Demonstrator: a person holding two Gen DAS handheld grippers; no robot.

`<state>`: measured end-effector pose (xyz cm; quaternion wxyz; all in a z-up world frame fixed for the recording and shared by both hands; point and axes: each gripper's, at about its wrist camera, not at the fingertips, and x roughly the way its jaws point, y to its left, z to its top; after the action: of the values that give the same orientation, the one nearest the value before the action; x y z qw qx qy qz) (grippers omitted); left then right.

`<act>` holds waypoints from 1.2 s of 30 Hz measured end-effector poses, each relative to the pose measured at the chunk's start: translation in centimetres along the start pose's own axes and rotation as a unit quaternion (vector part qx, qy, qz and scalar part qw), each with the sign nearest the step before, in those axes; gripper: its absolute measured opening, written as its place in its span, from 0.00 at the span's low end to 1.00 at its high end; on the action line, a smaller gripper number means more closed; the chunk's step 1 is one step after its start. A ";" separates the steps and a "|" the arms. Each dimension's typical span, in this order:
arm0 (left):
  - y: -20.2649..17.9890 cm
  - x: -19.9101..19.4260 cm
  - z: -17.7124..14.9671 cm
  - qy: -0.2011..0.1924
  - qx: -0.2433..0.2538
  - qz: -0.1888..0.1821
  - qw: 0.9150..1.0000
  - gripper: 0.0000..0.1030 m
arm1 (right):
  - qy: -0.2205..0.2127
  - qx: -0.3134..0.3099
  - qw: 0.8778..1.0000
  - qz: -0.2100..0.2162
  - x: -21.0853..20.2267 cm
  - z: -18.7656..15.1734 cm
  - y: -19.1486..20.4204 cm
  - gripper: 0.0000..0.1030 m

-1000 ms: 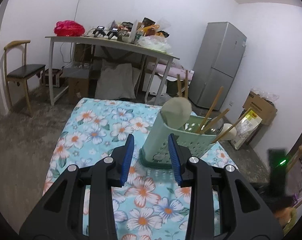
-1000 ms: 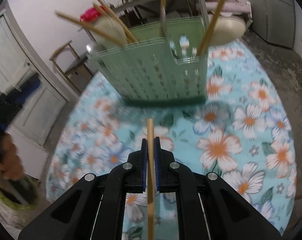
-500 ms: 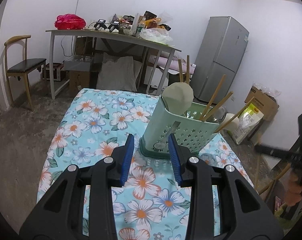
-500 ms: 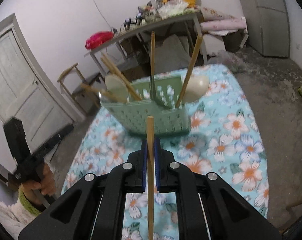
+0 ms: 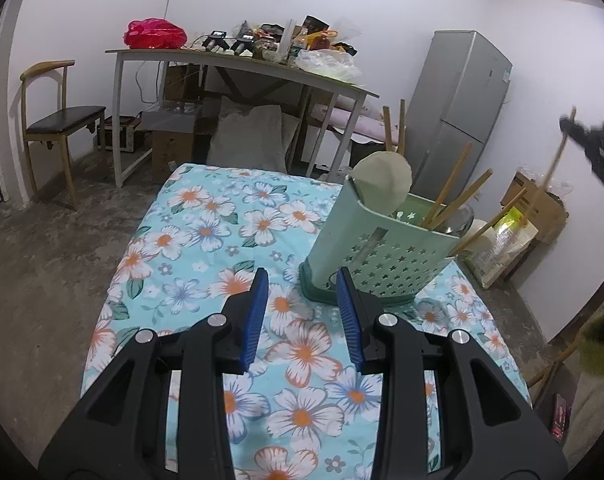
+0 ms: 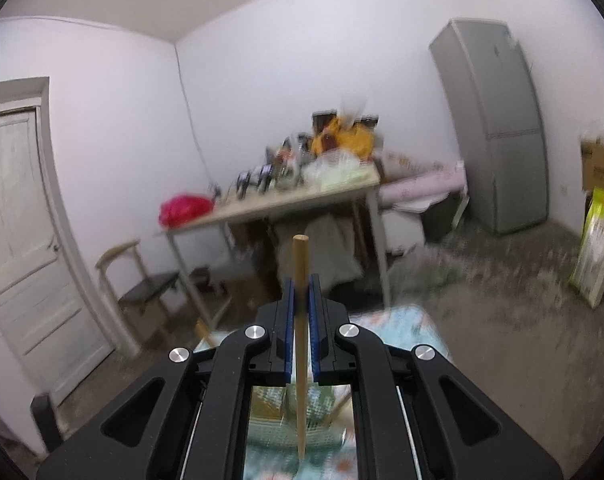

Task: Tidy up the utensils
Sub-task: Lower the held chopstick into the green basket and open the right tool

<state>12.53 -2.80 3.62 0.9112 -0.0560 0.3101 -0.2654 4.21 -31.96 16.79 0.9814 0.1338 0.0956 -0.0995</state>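
The right gripper (image 5: 594,148) shows only as a dark blur at the left view's right edge. In the right view, the utensil holder (image 6: 269,412) is mostly hidden behind gripper arms, and the cluttered table (image 6: 293,200) smears with motion blur.

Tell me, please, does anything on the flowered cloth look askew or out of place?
Nothing looks spilled or damaged. The green utensil holder appears tilted, but that may be only fisheye distortion. The chopsticks in it splay out at different angles rather than stand together. One more chopstick is clamped in the right gripper, not yet in the holder.
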 end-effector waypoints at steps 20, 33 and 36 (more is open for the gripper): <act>-1.5 -0.6 -2.0 0.006 0.016 0.004 1.000 0.42 | -0.035 -0.040 0.998 -0.036 6.3 -5.9 -0.2 0.43; -3.2 -1.3 -1.1 -0.011 0.033 0.042 0.999 0.73 | -0.015 -0.023 1.000 -0.002 -3.5 -8.8 0.9 0.63; -4.1 -1.3 -1.0 -0.007 0.053 0.083 0.995 0.81 | 0.059 -0.036 0.997 -0.032 -2.2 -12.3 2.1 0.66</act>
<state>9.28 -5.55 4.59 0.9339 0.0163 0.2923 -0.2050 0.60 -26.18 6.14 0.9745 0.1006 0.1614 -0.1194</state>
